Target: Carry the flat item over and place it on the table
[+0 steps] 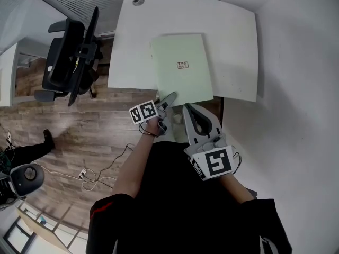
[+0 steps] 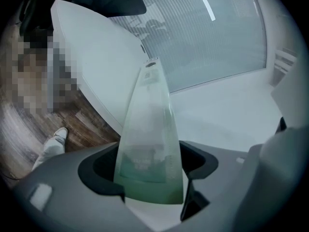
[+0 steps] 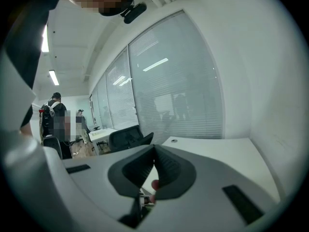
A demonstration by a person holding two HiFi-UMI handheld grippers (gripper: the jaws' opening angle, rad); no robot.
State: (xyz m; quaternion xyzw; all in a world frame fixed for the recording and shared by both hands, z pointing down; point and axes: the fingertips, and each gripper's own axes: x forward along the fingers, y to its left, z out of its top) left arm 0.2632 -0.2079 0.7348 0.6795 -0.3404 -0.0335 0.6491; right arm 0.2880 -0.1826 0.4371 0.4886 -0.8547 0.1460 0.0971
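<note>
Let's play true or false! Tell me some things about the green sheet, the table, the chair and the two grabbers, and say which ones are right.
1. The green sheet lies flat on the white table. True.
2. The right gripper is holding the sheet. False: its jaws are together with nothing between them, just short of the sheet's near edge.
3. The left gripper has the sheet between its jaws, and the jaws stand wide apart. True.
4. In the head view, the office chair stands to the right of the table. False: it stands to the left, on the wooden floor.
5. The sheet has a small label near its middle. True.
</note>
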